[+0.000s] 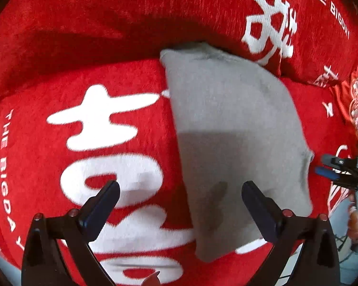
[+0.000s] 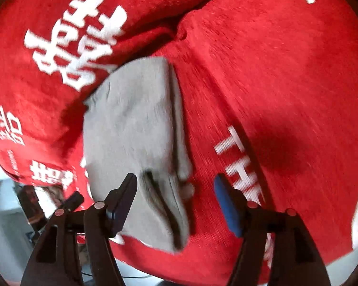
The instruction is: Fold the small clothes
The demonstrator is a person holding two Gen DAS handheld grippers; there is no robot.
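A small grey garment [image 1: 229, 124] lies folded flat on a red cushion with white characters [image 1: 102, 128]. My left gripper [image 1: 180, 191] hovers above the garment's near edge, open wide, its pads touching nothing. In the right wrist view the same grey garment [image 2: 136, 128] shows layered folded edges at its near end. My right gripper [image 2: 175, 186] stands open above that end, the cloth lying loose under the gap and no pad pressing on it. The right gripper's blue-padded finger [image 1: 327, 172] also shows at the right edge of the left wrist view.
A red back cushion with white lettering [image 1: 274, 23] rises behind the garment. The seat cushion's front edge [image 2: 202, 269] drops to a pale floor [image 2: 2, 214]. Cables and dark gear [image 1: 350, 186] sit at the right.
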